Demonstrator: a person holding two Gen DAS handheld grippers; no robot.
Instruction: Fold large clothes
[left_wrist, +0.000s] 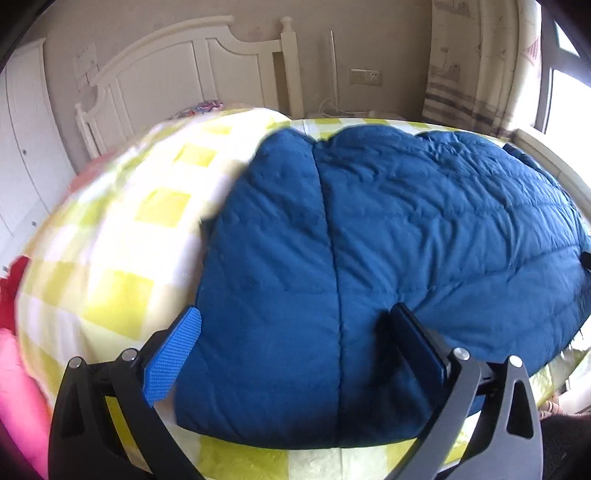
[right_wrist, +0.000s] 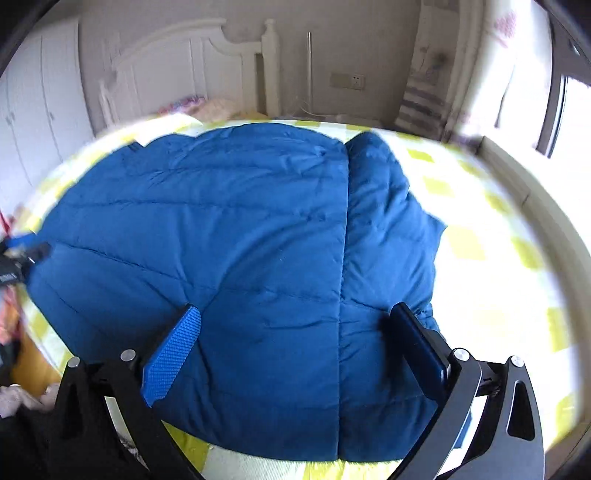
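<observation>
While our left gripper (left_wrist: 295, 350) and right gripper (right_wrist: 295, 347) hover with fingers spread wide, grasping nothing, we see the blue quilted jacket (right_wrist: 221, 258) lying flat on the yellow-checked bedspread (left_wrist: 122, 258).

Jacket (left_wrist: 388, 240): solid blue, quilted stitch lines. Bedsheet (left_wrist: 122, 258): yellow-and-white check. Headboard (left_wrist: 184, 70): white. Fingers (left_wrist: 173, 356): blue textured pads on black frames.
</observation>
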